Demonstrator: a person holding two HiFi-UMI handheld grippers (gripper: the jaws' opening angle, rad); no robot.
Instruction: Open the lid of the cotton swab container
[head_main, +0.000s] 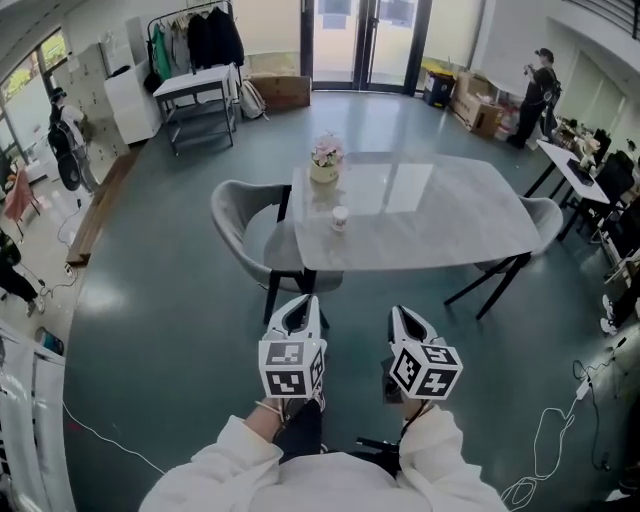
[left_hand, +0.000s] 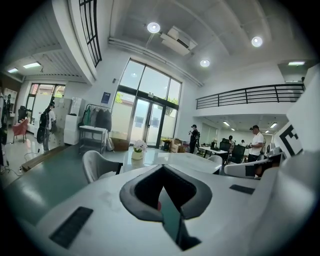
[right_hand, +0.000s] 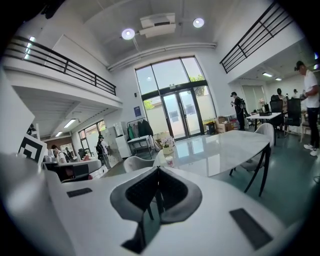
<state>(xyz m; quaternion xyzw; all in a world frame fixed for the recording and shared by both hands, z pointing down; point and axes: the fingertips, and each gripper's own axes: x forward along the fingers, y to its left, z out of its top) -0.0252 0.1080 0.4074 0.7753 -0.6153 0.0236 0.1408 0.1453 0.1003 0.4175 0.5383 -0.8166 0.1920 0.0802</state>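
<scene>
The cotton swab container is a small white tub with a lid, upright near the left edge of the grey table; it also shows in the right gripper view. A flower pot stands behind it. My left gripper and right gripper hover side by side over the floor, well short of the table, both shut with nothing between the jaws. In its own view the left gripper points toward the table and hides the container. The right gripper points at the table's near corner.
A grey chair is tucked in at the table's left, between me and the container. Another chair stands at the right end. A white cart, a clothes rack, desks and a person are far back. Cables lie on the floor at right.
</scene>
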